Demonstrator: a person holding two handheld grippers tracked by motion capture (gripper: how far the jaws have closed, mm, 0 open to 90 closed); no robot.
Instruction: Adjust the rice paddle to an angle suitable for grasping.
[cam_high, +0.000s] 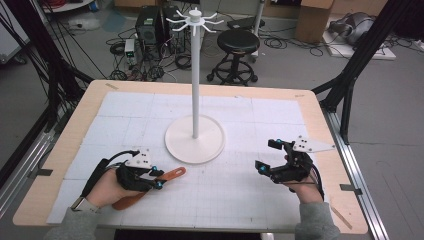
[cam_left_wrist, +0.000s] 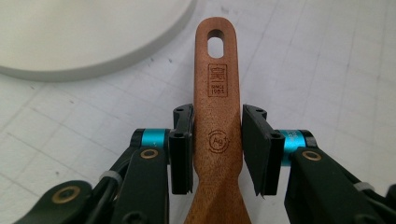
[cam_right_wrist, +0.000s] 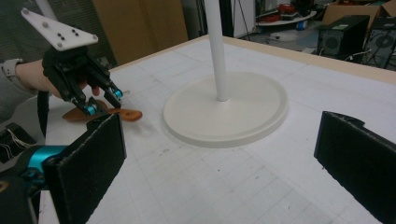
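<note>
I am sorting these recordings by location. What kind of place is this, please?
Probably a lab or workshop. Behind the table the floor holds computer towers amid tangled cables, a black stool and cardboard boxes.

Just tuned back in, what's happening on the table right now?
A person works two handheld grippers at a table. The left gripper has its jaws around the handle of a wooden spatula lying flat on the white mat; the pads sit right at the handle's sides, with perhaps a thin gap at one. The right gripper hovers open, holding nothing. A white hook stand rises mid-table, its base just beyond the spatula.
</note>
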